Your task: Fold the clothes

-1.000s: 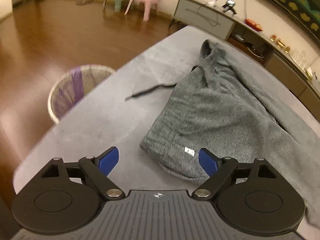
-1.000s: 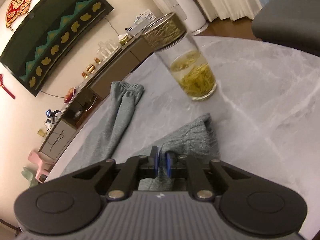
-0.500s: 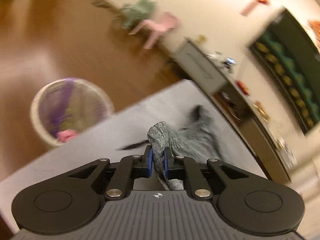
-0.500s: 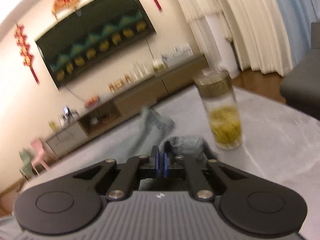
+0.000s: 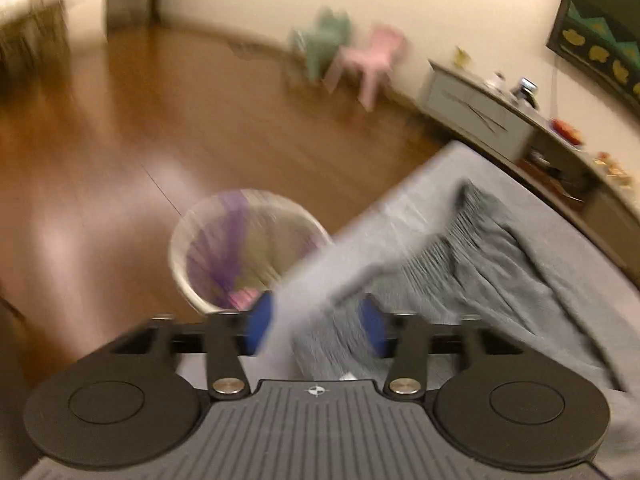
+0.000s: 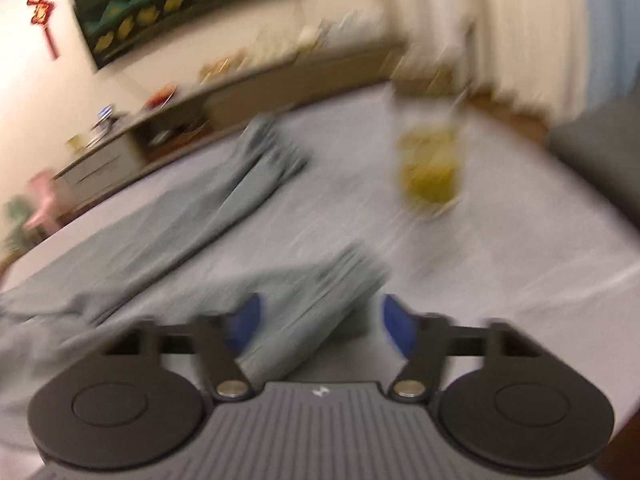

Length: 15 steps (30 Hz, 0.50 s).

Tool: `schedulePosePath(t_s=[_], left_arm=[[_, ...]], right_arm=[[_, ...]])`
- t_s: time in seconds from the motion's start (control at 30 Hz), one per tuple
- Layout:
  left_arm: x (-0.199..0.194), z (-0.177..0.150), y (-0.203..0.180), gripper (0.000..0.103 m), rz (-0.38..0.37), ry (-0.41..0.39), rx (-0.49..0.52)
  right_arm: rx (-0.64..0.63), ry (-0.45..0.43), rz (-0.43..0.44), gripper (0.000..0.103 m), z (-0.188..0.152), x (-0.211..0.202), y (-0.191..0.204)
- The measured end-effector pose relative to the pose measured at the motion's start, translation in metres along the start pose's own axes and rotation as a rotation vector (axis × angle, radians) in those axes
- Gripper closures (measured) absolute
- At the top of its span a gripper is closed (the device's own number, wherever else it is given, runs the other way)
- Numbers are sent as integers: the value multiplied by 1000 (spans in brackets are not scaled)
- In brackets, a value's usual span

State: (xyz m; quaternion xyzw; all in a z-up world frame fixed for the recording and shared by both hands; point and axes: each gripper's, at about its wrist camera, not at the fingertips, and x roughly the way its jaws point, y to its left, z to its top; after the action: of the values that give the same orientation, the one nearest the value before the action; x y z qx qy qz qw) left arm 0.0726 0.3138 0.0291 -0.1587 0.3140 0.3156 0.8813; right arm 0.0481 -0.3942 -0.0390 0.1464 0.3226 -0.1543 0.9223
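A grey knit garment (image 5: pixel 500 272) lies spread along the grey table (image 5: pixel 400 208). In the left wrist view, my left gripper (image 5: pixel 316 328) hangs over the garment's near corner. Its jaws are opening, and a fold of cloth sits loosely between the blue pads (image 5: pixel 260 324). In the right wrist view, the garment (image 6: pixel 192 220) stretches away to the left and a cuffed end (image 6: pixel 320 292) lies between the pads of my right gripper (image 6: pixel 320 326). Those jaws are opening too, wide apart. Both views are blurred by motion.
A glass of yellow-green tea (image 6: pixel 430 168) stands on the table (image 6: pixel 500 280) beyond the right gripper. A round laundry basket (image 5: pixel 240 248) sits on the wooden floor by the table's left edge. A sideboard (image 5: pixel 480 116) and small chairs (image 5: pixel 376 60) line the far wall. A dark sofa (image 6: pixel 600 160) is at the right.
Half a second ago both grippers were shut on folds of the garment. Now both sets of jaws stand apart with the cloth loose between them, and both views have swung.
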Motion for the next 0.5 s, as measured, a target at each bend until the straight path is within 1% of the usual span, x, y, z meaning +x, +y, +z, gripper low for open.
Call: schedulePosePath(t_s=[0.03,0.07,0.1,0.13,0.2,0.23,0.3,0.33,0.4,0.43,0.5], left_arm=[[-11,0,-8,41,13,-45,26],[-21,-1,-19,41,-1,-82,50],[-27,-2,-30,41,-39,-99,78],[-30,-7,-49,41,-115,-83,132],[-33,-27,-102,41,-293,-25,281],[-36,-42,-129,41,-375,2,364],[-46,-73,-181,41,-532,52,529],[-51,-87,-201,41,-591,67,596],[-63,-114,-230,41,-695,91,701],[-68,-126,-241,41,-740,102,749],[-76,-147,-258,41,-803,120,825]], right_arm=[[-34,-60,-64,29,1,-10,5],[-73,-106,-102,29,2,-17,13],[-123,-124,-91,29,5,-19,24],[-172,-130,-68,29,7,-17,37],[-308,-69,29,20,12,4,69],[-381,-33,63,13,13,18,84],[-496,23,54,13,14,50,104],[-491,39,20,13,17,62,102],[-401,52,-30,13,24,76,85],[-318,60,-28,13,28,78,68],[-124,86,-30,13,36,84,26]])
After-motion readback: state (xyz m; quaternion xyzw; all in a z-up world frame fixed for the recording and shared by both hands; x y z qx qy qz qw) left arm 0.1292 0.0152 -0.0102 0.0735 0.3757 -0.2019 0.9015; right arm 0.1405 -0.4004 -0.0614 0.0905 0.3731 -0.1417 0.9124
